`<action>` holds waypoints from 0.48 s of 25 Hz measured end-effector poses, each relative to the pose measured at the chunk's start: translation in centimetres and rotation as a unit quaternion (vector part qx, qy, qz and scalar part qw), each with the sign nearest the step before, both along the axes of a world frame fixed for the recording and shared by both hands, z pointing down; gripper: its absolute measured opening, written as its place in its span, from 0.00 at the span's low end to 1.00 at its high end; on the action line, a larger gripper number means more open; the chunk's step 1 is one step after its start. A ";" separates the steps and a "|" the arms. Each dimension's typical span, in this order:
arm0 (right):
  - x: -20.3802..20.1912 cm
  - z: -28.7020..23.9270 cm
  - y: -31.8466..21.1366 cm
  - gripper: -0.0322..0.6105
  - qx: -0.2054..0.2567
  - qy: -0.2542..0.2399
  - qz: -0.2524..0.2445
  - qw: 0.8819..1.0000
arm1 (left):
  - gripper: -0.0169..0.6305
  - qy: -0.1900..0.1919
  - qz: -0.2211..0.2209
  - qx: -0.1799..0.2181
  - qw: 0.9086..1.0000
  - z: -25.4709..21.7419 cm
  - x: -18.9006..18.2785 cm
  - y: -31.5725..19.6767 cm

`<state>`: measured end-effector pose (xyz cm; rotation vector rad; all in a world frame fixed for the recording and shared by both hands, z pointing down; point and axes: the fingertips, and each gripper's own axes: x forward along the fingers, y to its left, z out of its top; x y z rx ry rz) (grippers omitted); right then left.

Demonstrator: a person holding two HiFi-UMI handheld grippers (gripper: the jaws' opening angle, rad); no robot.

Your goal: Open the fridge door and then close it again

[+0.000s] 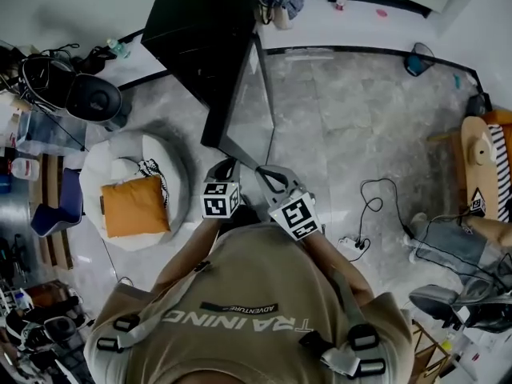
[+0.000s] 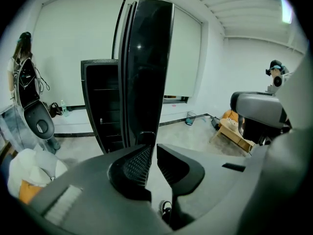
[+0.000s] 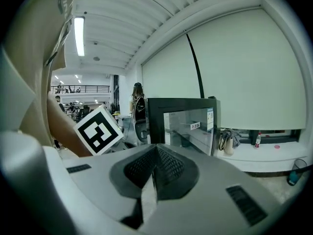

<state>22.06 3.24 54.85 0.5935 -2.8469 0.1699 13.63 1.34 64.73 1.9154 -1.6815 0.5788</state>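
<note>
The black fridge stands ahead with its glass-paned door swung out toward me. In the left gripper view that door is edge-on straight ahead, with the fridge body behind it to the left. My left gripper is near the door's free edge. Its jaws stand a narrow gap apart with only floor showing between them. My right gripper sits just right of the door edge. Its jaws meet at the tips, and the glass pane lies beyond them.
A white round cushion with an orange pillow lies on the floor to the left. Black gear and a stool crowd the far left. Cables trail on the grey floor at right, near a wooden piece. A small bin stands by the back ledge.
</note>
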 end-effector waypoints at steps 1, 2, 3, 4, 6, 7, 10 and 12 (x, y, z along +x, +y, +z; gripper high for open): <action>0.0 0.1 0.0 0.04 -0.002 -0.001 0.003 1.000 | 0.07 0.001 0.001 -0.002 1.000 0.0 0.1 -0.1; 0.0 0.2 0.1 0.04 -0.005 -0.001 0.006 1.000 | 0.07 0.003 0.003 -0.004 1.000 0.0 0.3 0.0; 0.0 0.3 0.1 0.04 -0.008 -0.001 0.009 1.000 | 0.07 0.005 0.006 -0.006 1.000 0.1 0.4 0.0; 0.0 0.4 0.1 0.04 -0.009 0.000 0.012 1.000 | 0.07 0.007 0.009 -0.006 1.000 0.1 0.6 0.1; -0.2 0.4 0.0 0.04 -0.008 0.004 0.016 1.000 | 0.07 0.009 0.014 -0.005 1.000 0.2 0.8 0.2; -0.1 0.3 -0.1 0.04 -0.007 0.006 0.018 1.000 | 0.07 0.011 0.016 -0.004 1.000 0.1 1.0 0.2; 0.2 -0.2 -0.3 0.04 -0.006 0.015 0.026 1.000 | 0.07 0.017 0.021 -0.005 1.000 0.2 1.5 0.2; 0.4 -0.2 -0.3 0.04 -0.007 0.024 0.031 0.999 | 0.07 0.024 0.024 -0.008 0.999 0.3 1.8 0.3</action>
